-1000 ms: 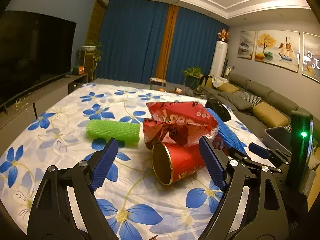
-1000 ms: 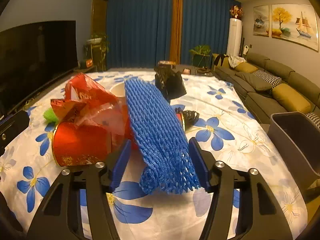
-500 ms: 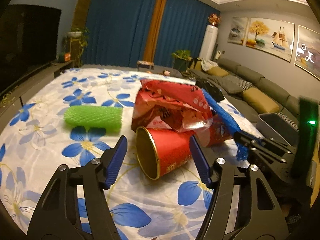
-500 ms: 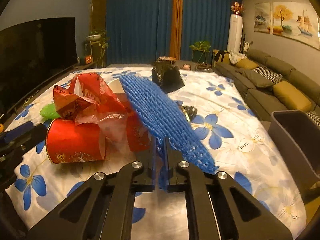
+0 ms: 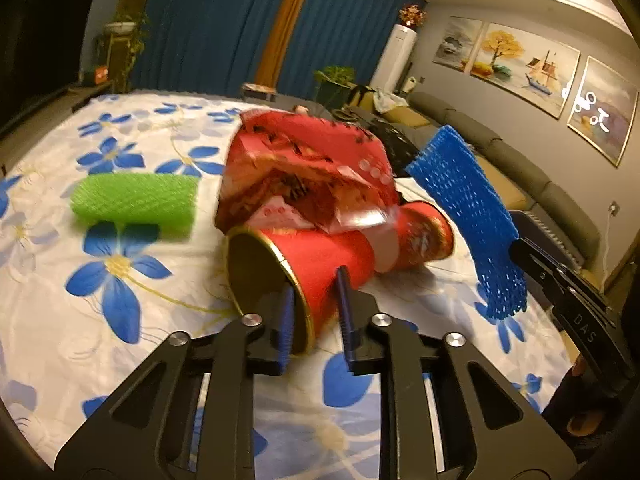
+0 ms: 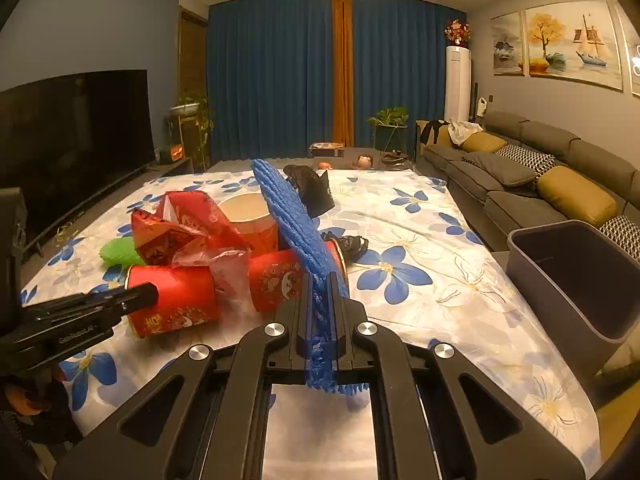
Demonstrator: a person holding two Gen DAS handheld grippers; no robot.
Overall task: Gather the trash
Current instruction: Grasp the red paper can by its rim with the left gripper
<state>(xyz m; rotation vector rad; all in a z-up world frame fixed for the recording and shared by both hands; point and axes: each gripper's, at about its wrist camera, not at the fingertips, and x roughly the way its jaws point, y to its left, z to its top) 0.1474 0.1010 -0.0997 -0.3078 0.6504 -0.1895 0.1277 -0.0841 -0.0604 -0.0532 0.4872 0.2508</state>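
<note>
Only from right wrist: grey bin (image 6: pixel 576 280).

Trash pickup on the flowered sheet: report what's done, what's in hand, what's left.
Done: nothing is visible in the grey bin.

In hand: the right gripper is shut on the blue foam net. The left gripper has just been closing and pinches the wall of the red cup.

Left: the red wrapper, green foam net, second red cup, paper cup and black bags.
</note>
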